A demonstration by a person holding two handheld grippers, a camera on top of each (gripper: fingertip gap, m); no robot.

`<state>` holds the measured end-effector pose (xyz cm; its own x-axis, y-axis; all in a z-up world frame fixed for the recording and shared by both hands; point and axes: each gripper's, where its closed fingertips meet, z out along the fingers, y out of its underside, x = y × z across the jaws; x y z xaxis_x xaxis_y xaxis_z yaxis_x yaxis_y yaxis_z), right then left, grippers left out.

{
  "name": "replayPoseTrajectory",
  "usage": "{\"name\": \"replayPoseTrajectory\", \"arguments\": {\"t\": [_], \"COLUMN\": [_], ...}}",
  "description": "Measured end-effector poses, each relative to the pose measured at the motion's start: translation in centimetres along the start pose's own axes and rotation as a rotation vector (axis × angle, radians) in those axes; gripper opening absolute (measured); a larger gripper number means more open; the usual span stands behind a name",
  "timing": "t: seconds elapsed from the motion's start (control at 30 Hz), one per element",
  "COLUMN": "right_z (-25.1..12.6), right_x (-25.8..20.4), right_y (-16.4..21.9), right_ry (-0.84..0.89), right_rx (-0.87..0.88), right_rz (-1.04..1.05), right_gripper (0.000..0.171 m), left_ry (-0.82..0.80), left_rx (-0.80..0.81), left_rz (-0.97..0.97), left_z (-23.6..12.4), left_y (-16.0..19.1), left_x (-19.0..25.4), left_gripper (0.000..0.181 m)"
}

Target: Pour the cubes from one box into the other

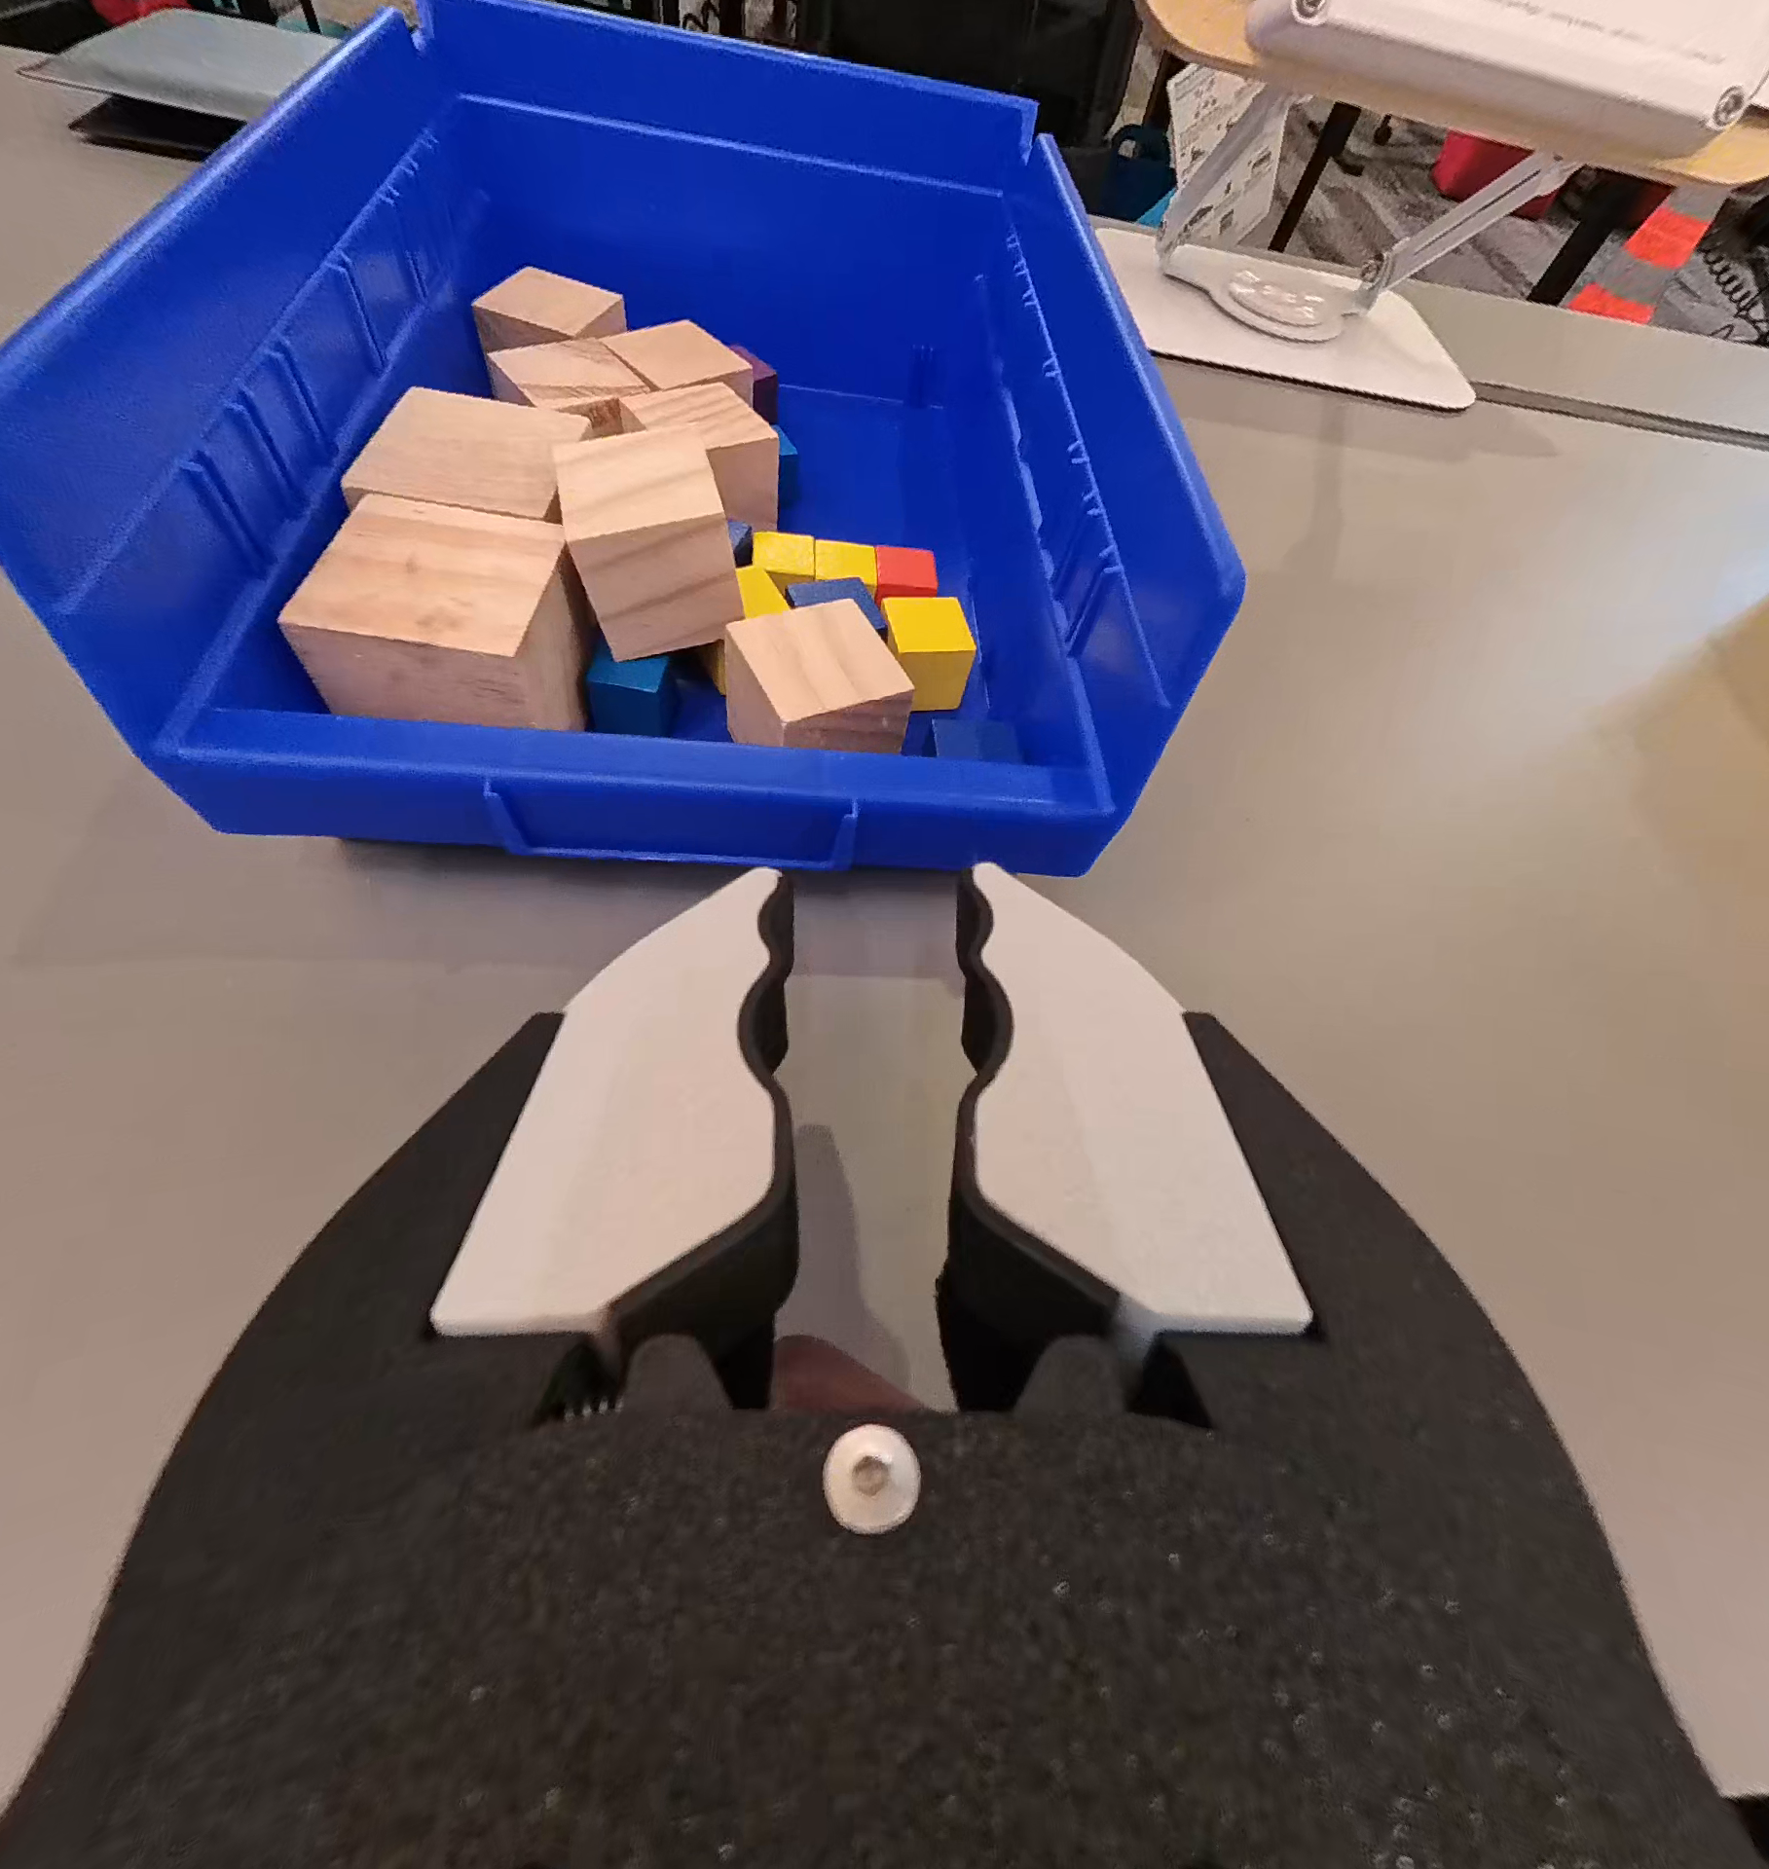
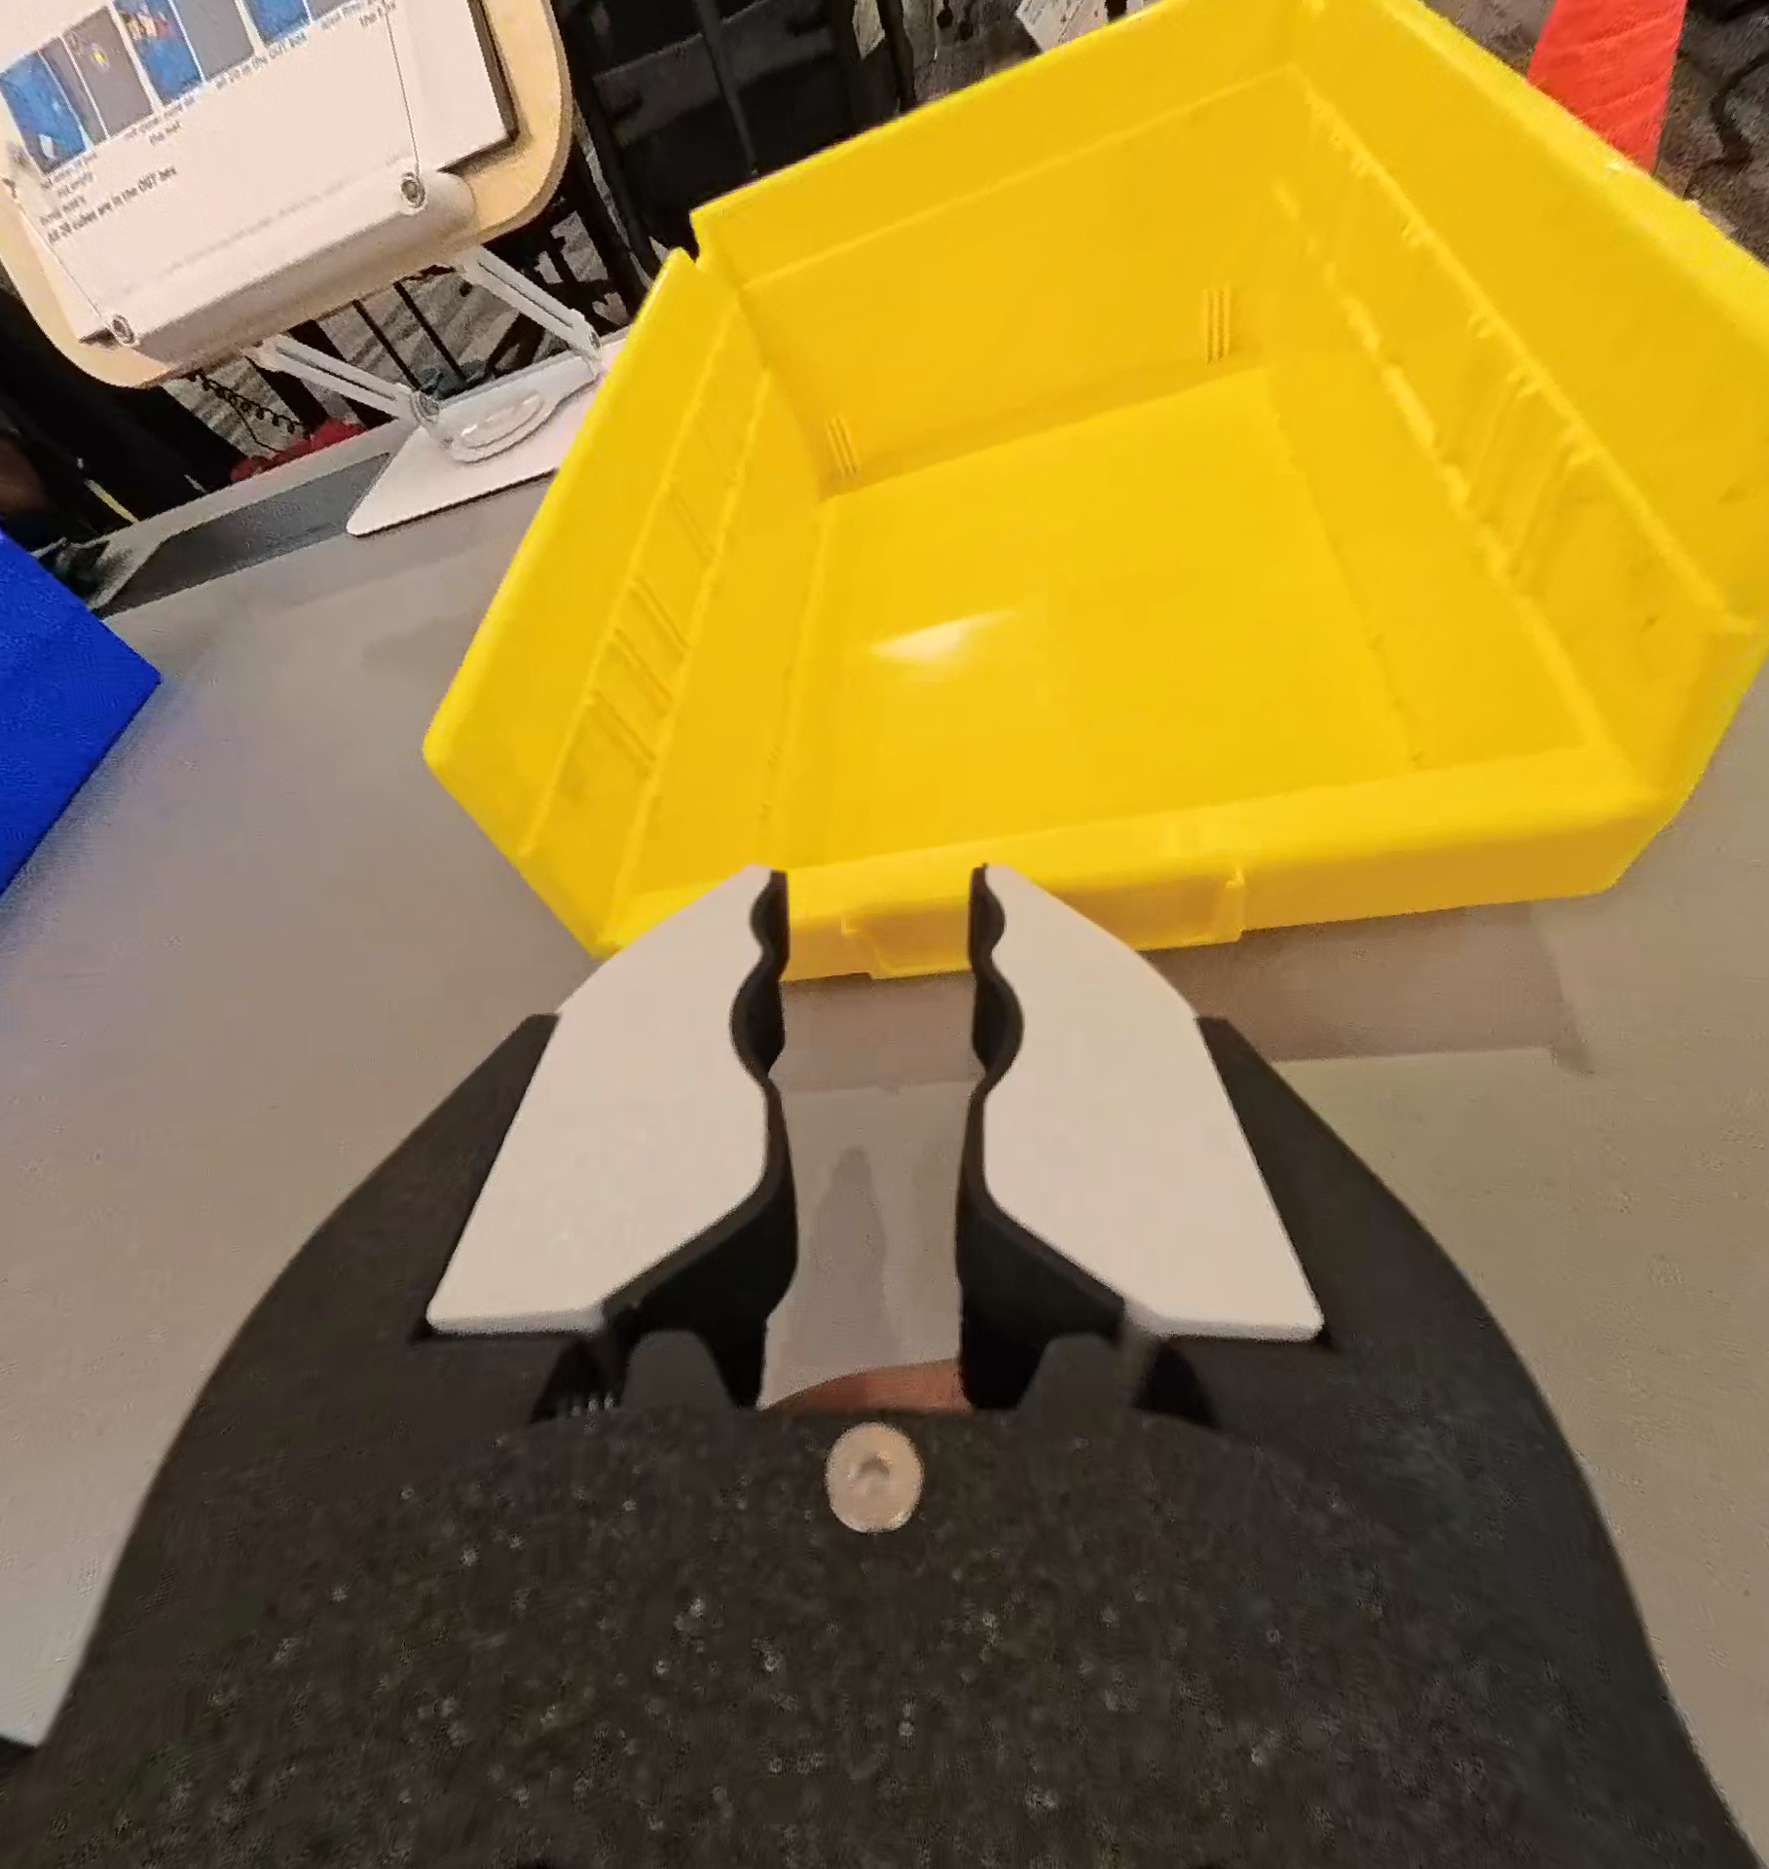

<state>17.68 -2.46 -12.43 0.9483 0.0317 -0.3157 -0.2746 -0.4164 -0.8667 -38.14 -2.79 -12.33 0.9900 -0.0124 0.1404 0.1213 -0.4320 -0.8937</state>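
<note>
Parted left gripper (image 1: 872, 890) facing ribbed plastic blue box (image 1: 657, 809), wooden cubes (image 1: 516, 566).

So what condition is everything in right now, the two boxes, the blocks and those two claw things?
Blue box: upright on the table, holding cubes.
Cubes: heaped loosely inside the blue box.
Yellow box: upright, empty.
Left gripper: open, holding nothing.
Right gripper: open, holding nothing.

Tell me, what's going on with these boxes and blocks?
A person holds a hand-held gripper in each hand. The left hand-held gripper is open, facing a blue box full of cubes. The right hand-held gripper is open, facing an empty yellow box. Nothing is grabbed or poured yet.
</note>
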Motion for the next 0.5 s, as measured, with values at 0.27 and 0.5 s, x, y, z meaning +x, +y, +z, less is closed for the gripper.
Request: {"name": "replayPoseTrajectory", "arguments": {"t": [0.27, 0.5], "right_z": [-0.1, 0.3], "right_x": [-0.8, -0.9], "right_y": [0.2, 0.3], "right_ry": [-0.004, 0.03], "right_rx": [-0.001, -0.009], "right_rz": [-0.035, -0.087], "right_gripper": [0.033, 0.033], "left_ry": [0.008, 0.012], "left_rx": [0.016, 0.012], "left_rz": [-0.004, -0.067], "left_z": [-0.6, -0.3], "left_y": [-0.3, -0.5], "left_x": [-0.1, -1.9], "left_gripper": [0.03, 0.031]}}
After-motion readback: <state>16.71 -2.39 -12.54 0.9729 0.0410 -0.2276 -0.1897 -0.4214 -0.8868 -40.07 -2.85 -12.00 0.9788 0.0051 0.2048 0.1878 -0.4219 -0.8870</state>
